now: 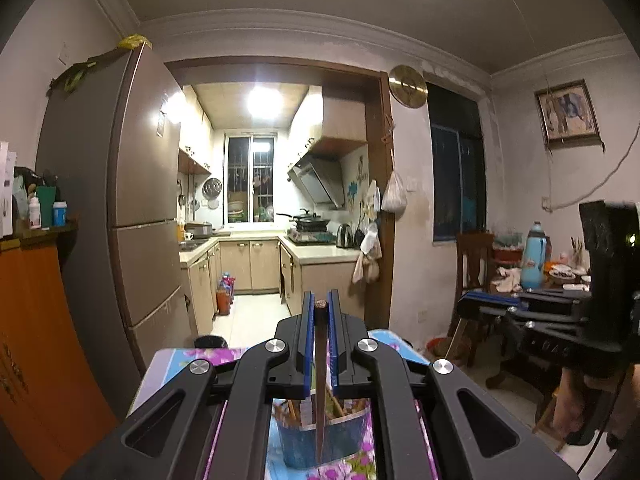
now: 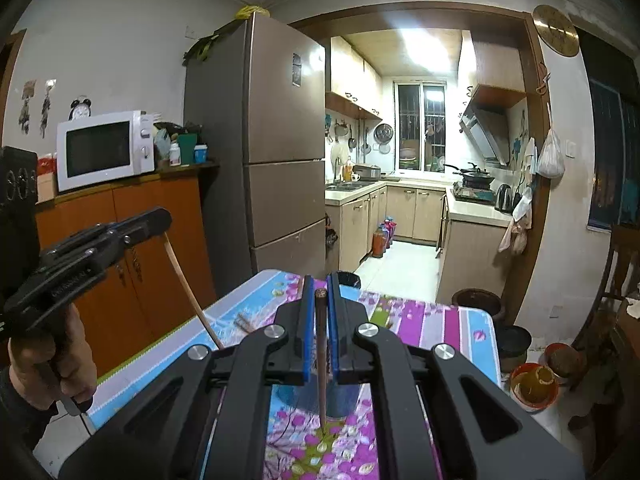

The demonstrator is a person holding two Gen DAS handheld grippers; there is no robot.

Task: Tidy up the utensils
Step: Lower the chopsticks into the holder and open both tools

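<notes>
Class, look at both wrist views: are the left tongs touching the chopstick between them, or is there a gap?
Touching. In the left wrist view the left tongs are shut on the chopstick, blue pads pressed against both its sides. The right wrist view shows it hanging from them.

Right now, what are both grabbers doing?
Left gripper: closed on a chopstick.
Right gripper: closed on another chopstick.

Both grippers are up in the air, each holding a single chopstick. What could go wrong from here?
1. Each gripper, left and right, pinches its brown wooden chopstick only near the top end, so the long hanging part could swing or slip.
2. The blue cup already holds several sticks; a tip lowered into it may catch on them or the rim.
3. The grippers are close together, so they could collide over the flowered tablecloth.
</notes>
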